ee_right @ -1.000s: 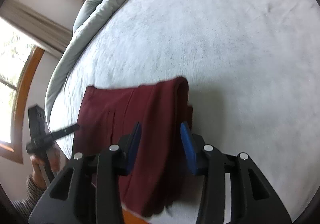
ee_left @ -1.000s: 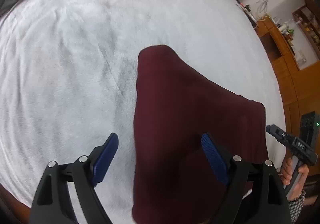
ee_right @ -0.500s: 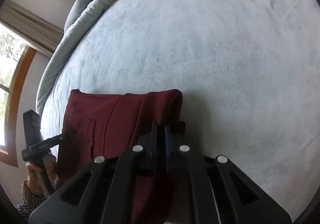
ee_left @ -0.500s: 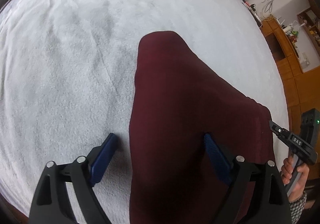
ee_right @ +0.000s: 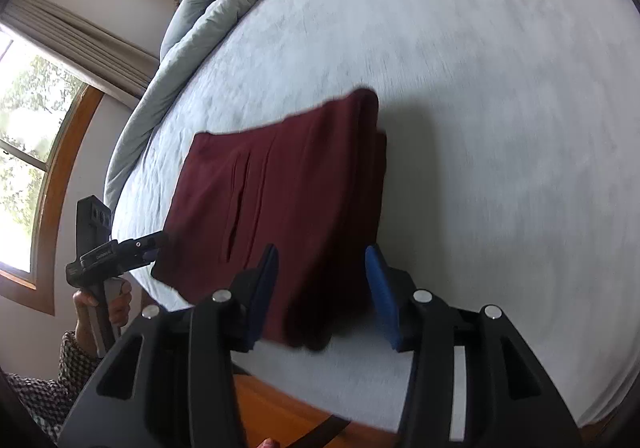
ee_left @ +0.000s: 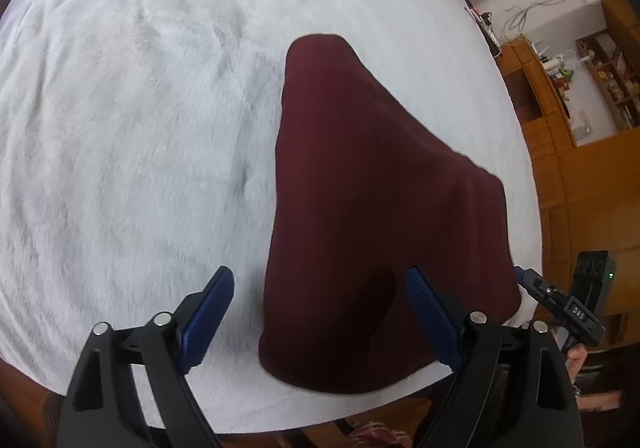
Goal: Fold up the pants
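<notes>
- left wrist view: left gripper (ee_left: 316, 312) jaws spread wide, grasping nothing, straddling the near left edge of the folded maroon pants (ee_left: 360, 208); pants flat on the white bed cover (ee_left: 120, 128), long axis running away.
- right wrist view: right gripper (ee_right: 322, 284) jaws opening, pads off the cloth, likely a release after tidying the thick fold edge.

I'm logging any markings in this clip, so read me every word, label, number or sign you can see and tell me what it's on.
Nothing reads with certainty.
Label on the right tongs, seen from the left wrist: pale characters, too blurred to read.
Label on the left tongs, seen from the right wrist: pale print, too small and blurred.
Maroon pants and white bed cover: no text.
</notes>
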